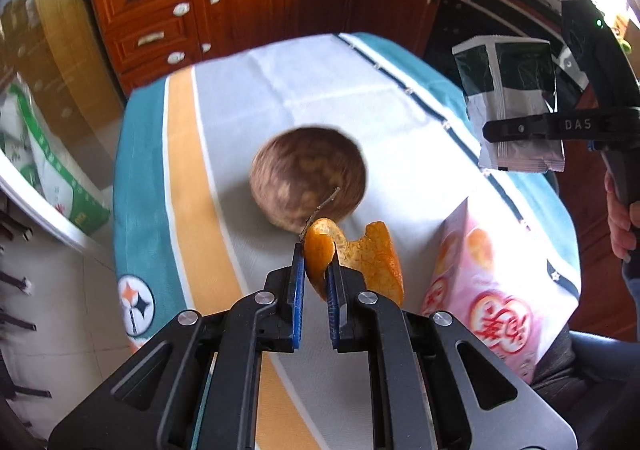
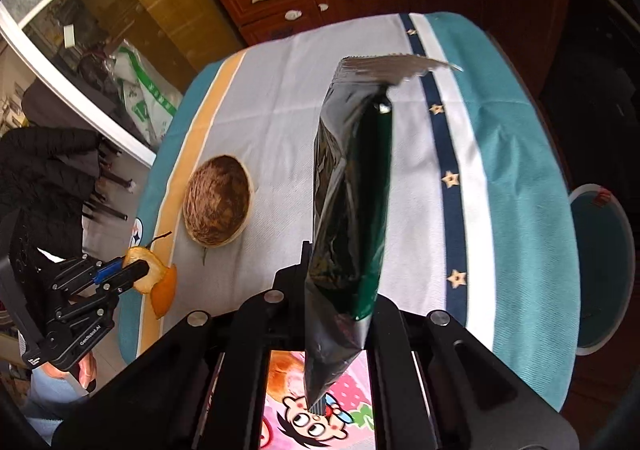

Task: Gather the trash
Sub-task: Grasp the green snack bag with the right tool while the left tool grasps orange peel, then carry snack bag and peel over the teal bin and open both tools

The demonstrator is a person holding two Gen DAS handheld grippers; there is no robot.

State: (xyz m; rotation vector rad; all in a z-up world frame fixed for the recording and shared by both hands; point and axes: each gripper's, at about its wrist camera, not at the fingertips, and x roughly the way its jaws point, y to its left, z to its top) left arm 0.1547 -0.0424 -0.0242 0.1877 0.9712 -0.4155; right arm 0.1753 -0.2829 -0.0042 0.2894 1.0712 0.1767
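Note:
My left gripper point(image 1: 316, 264) is shut on a curled piece of orange peel point(image 1: 374, 262) with a thin twig, held just above the table in front of a brown wooden bowl point(image 1: 308, 174). In the right wrist view the same left gripper point(image 2: 138, 270) and the orange peel point(image 2: 162, 286) hang over the table's left edge, near the bowl point(image 2: 218, 206). My right gripper point(image 2: 340, 282) is shut on a dark green foil snack bag point(image 2: 352, 190), lifted off the table; the bag hides its fingertips. From the left wrist view, the right gripper point(image 1: 493, 129) clamps the snack bag point(image 1: 508, 90) at mid-height.
A pink printed snack bag point(image 1: 492, 290) stands at the table's near right; it also shows below my right gripper point(image 2: 320, 398). The round table wears a striped cloth point(image 1: 320, 90). Wooden cabinets point(image 1: 248, 2) stand behind. A teal stool point(image 2: 600, 270) is to the right.

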